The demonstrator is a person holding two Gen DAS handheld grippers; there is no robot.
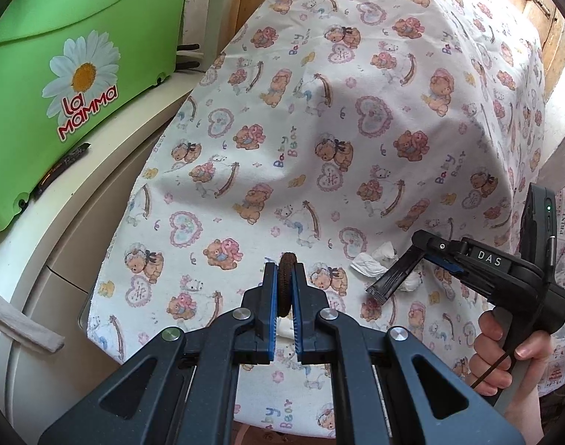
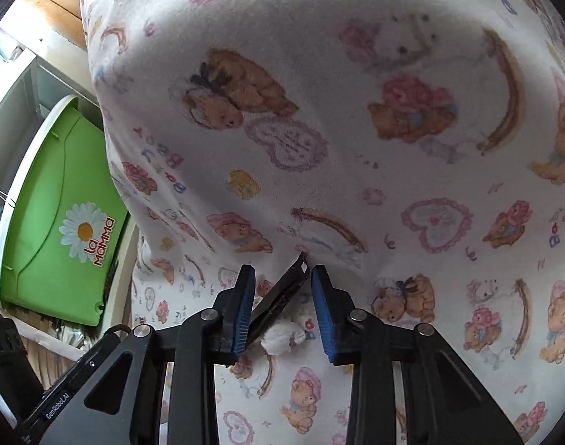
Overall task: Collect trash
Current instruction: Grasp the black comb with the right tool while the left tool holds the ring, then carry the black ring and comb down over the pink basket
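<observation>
The left tongs (image 1: 284, 289) are pinched tight on a dark round ridged thing (image 1: 285, 282), could be a cookie, standing on edge between the blue pads (image 1: 269, 311). Just right of them and a bit ahead, the right tongs (image 1: 384, 282) sit low over the worktop (image 1: 245, 155), which has a baby bear print cloth on it. Their jaws are spread fairly wide. Between them, close in, is a crumpled white tissue (image 2: 282, 335) and a dark flat wrapper-looking piece (image 2: 282, 294) leaning on the left pad; can't tell if anything's actually gripped. Another white scrap (image 1: 373, 259) lies just past the tip. Far off left there's a green La Mamma box (image 1: 60, 85).
</observation>
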